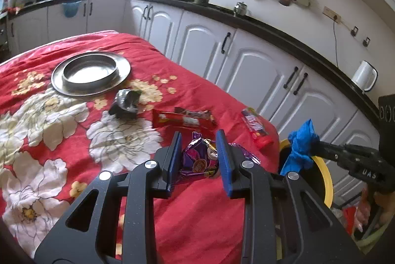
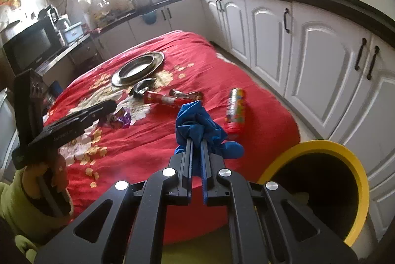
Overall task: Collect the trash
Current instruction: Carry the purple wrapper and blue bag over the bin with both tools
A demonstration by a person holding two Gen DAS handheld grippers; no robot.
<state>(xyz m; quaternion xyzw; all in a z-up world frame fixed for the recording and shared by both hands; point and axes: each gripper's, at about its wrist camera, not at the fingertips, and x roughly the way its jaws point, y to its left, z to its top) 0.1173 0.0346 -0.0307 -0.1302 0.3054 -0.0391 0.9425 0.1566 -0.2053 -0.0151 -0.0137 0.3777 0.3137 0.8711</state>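
Item: trash collection at red-clothed table, two handheld tongs loaded.

Nearest, right gripper (image 2: 196, 140) clamped narrow on a crumpled blue wad (image 2: 197, 121), beside the yellow-rimmed bin (image 2: 355, 165); left gripper (image 1: 198, 140) pinches a purple wrapper (image 1: 200, 160) above the tablecloth (image 1: 197, 214). Risk: limp wad may snag the rim or slip from a light pinch. Farther on, red snack tube (image 2: 234, 108) lies long axis toward the bin; red bar wrapper (image 1: 182, 119) lies crosswise; steel plate (image 1: 91, 74) beyond.
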